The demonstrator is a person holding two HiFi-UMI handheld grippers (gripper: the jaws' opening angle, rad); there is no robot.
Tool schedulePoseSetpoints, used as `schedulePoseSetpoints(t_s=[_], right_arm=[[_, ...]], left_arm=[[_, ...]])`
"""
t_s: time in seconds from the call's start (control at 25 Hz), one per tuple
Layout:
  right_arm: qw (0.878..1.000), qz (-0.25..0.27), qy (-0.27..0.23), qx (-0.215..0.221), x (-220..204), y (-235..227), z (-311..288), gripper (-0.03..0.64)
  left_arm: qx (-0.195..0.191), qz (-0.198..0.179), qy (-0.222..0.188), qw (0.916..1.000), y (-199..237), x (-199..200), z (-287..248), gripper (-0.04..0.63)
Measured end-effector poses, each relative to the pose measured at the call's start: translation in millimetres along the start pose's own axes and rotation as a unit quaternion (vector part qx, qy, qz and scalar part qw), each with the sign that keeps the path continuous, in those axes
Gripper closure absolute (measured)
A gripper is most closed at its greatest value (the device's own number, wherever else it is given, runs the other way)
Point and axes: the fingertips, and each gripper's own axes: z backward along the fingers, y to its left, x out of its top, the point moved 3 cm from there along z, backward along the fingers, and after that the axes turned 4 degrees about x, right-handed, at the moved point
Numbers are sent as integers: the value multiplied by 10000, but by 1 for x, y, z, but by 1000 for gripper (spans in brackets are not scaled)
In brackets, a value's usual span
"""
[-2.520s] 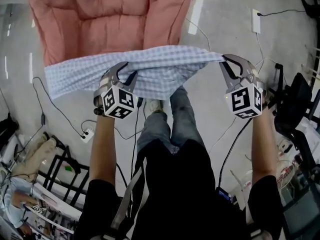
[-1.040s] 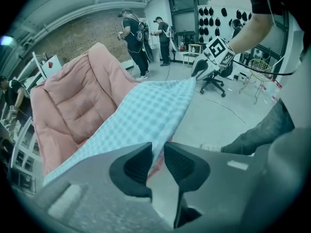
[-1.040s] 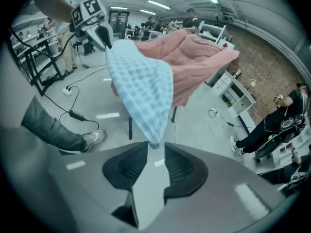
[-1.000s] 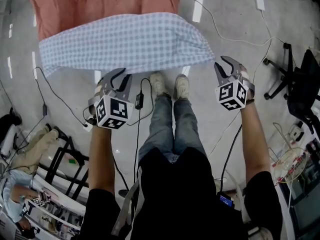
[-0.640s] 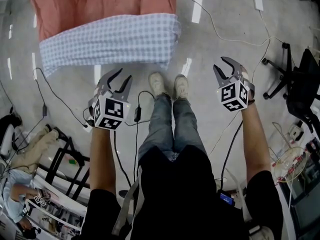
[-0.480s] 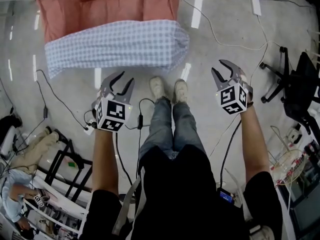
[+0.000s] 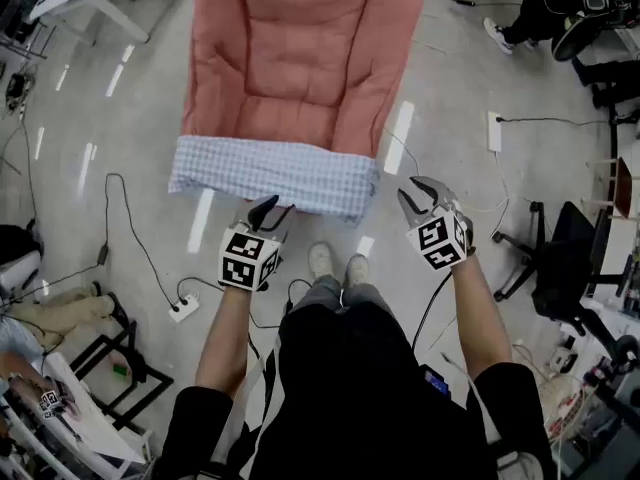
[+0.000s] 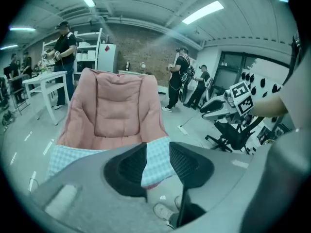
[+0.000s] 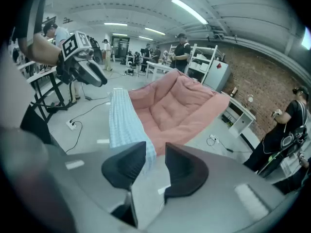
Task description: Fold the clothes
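A blue-checked cloth (image 7: 265, 173) lies folded in a long strip across the front edge of a pink padded chair (image 7: 295, 58). My left gripper (image 7: 270, 208) hangs just short of the strip's middle. It is open, its jaws have just been opening, and nothing is between them. My right gripper (image 7: 415, 196) is off the strip's right end, open. Its jaws have just been closing a little, on nothing. In the left gripper view the cloth (image 8: 63, 155) and chair (image 8: 114, 110) lie beyond the gripper (image 8: 158, 152). The right gripper view shows the cloth (image 9: 124, 120) beyond the gripper (image 9: 155, 152).
Cables and a power strip (image 7: 181, 308) lie on the grey floor at the left. Another strip (image 7: 494, 131) is at the right, near a black office chair (image 7: 560, 268). My shoes (image 7: 335, 263) stand just before the pink chair. Several people stand by tables (image 8: 43, 81) behind.
Both grippers let go of the cloth, which now lies folded on the chair's front edge. They have since risen and drawn back from it, and the left one has rolled.
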Motion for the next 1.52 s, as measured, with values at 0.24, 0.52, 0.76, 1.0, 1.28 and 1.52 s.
schedulePoseSetpoints(t_s=[0.24,0.52,0.76,1.0,1.28,1.52], right_arm=[[9977,192,-548,364,100,-1,5,483],[9892,744,-903,887,159,-22,-17,483],[9686,1089,-1260,1845,191,-57,-66,477],[9363,1133,-1171,3112,211,-122,-113,462],[8867,1357,-833,4341,237,-101,-166,462],[8630,1986,-312,4635,227,-36,-215,457]], left_arm=[[451,205,-223,9985,36,23,44,443],[1237,614,-595,9886,48,56,42,443],[2275,1342,-768,9614,56,77,4,443],[3039,2975,-1170,8975,52,93,-43,443],[4019,4051,-1109,8136,25,47,-26,443],[4261,4726,-1222,7617,11,-27,-7,443]])
